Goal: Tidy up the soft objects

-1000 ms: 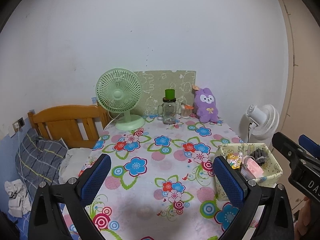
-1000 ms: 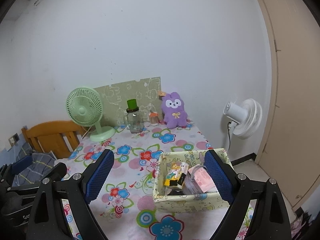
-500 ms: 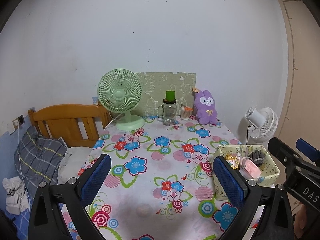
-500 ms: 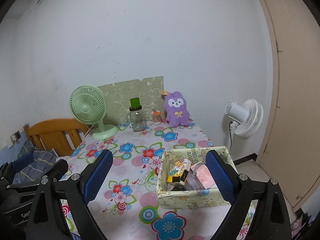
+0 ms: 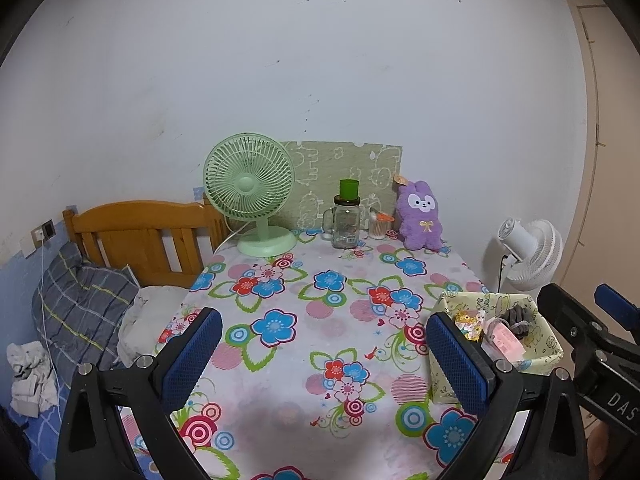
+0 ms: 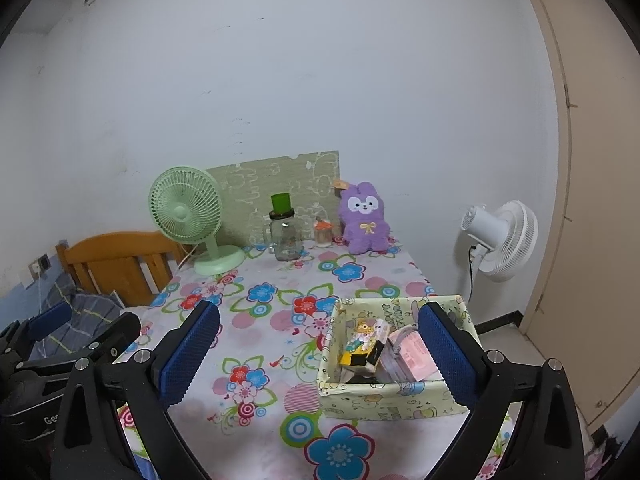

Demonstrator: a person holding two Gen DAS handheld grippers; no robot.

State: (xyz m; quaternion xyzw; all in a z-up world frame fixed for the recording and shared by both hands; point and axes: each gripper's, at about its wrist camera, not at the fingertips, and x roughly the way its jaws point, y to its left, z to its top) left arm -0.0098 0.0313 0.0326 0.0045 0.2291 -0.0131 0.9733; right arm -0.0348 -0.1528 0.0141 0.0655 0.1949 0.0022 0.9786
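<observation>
Floral bench [image 6: 280, 360]: both hand-held grippers empty, left hand-held gripper [image 5: 320, 360] open, right hand-held gripper [image 6: 320, 352] opening. I risk clipping the fabric bin [image 6: 384, 400] at 4 o'clock, spilling it.

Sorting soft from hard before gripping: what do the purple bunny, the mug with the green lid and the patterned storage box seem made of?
Purple bunny: plush fabric, fuzzy matte pile. Mug: clear glass, see-through with glints; its green lid looks plastic. Storage box: probably printed fabric or coated card, its walls slightly creased.
</observation>
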